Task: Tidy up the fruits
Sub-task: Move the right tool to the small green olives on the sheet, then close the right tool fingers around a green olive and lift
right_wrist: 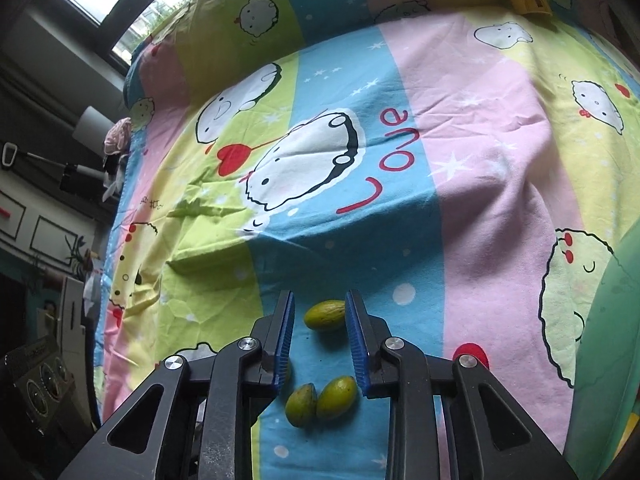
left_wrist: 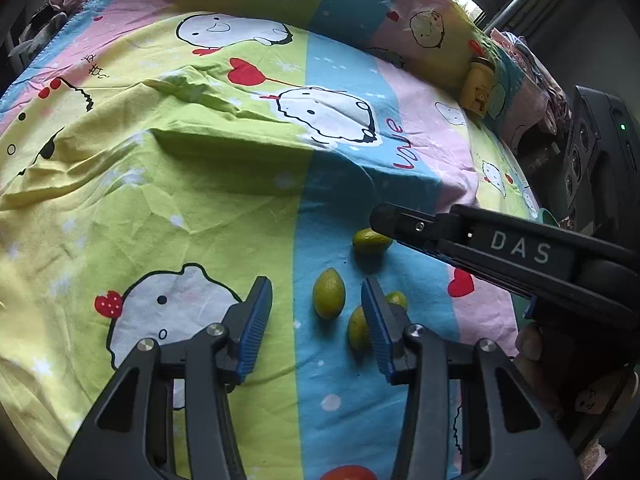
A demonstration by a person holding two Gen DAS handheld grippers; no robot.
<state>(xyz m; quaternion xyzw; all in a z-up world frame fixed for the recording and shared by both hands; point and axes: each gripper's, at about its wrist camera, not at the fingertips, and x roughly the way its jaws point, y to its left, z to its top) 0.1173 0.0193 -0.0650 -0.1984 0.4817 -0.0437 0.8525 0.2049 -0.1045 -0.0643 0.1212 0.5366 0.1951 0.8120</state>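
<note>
Cotton sheet (left_wrist: 200, 184): pastel stripes of yellow-green, blue and pink with cartoon faces cover the bed under both your grippers
Left view, your left gripper (left_wrist: 318, 300): blue-padded jaws stand part open, nothing pressed between the pads
Left view, nearest fruit (left_wrist: 329, 292): a yellow-green oval lies on the blue stripe in the gap between your jaws, touching neither pad
Left view, fruits by the right-hand pad: one fruit (left_wrist: 357, 329) shows at the pad's inner edge and another (left_wrist: 398, 299) peeks out behind that finger; you cannot tell whether they touch it
Left view, far fruit (left_wrist: 370, 240): it lies further up the blue stripe, right at the tip of your right gripper (left_wrist: 386, 218), which reaches in from the right edge
Left view, red object (left_wrist: 347, 473): a rounded red shape at the bottom edge, mostly cut off
Left view, yellow jar (left_wrist: 478, 88): stands near the pillow, well apart from the fruit
Right view, your right gripper (right_wrist: 320, 306): jaws narrowed but still apart, no grip yet
Right view, fruit between the tips (right_wrist: 325, 314): it lies crosswise on the blue stripe, its right end at the right-hand pad, a gap left to the other pad
Right view, pair of fruits (right_wrist: 320, 398): two lie side by side, touching, lower between your fingers
Right view, green object (right_wrist: 608, 340): a pale green surface fills the right edge; what it is you cannot tell
</note>
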